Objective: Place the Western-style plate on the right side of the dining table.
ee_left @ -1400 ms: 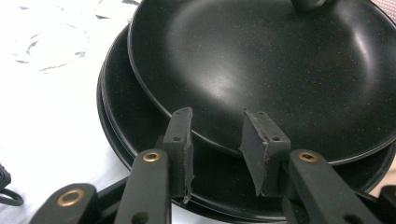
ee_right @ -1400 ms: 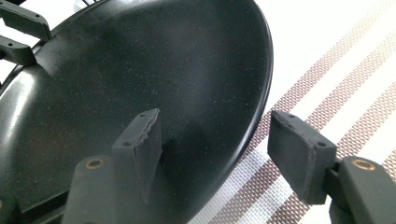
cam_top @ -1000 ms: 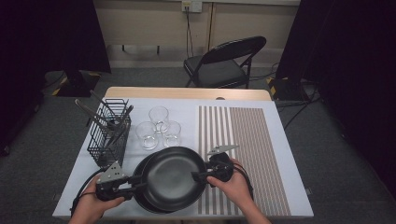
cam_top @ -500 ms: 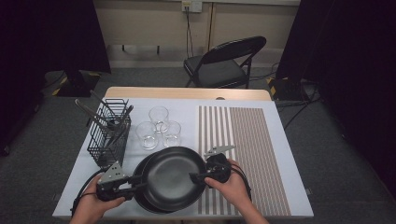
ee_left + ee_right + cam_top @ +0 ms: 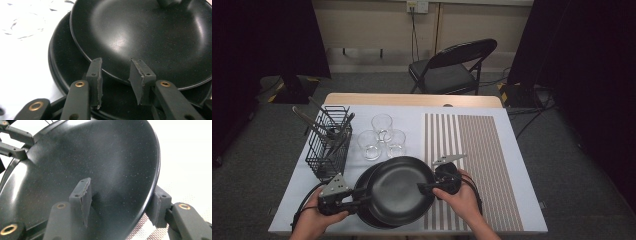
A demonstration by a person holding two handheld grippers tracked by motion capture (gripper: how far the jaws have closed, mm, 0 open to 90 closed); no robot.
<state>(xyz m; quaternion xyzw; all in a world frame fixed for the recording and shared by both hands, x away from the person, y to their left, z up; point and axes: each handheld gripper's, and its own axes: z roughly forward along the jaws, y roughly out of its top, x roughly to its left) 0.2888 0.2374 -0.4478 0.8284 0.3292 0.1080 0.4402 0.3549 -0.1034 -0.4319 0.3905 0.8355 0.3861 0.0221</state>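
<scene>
Now | right gripper [image 5: 120, 205] closing astride top plate [image 5: 100, 165] rim (pad gaps visible close-up)

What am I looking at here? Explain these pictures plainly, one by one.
A person stands at a table with a hand-held tool in each hand; each tool ends in two black jaws. The high view looks down from above. The other two pictures come from cameras riding on the tools. On the table are a wire basket of utensils, three glasses, a striped mat and two stacked black plates. The right gripper straddles the top plate's rim and has just been closing. The left gripper sits open at the lower plate.
</scene>
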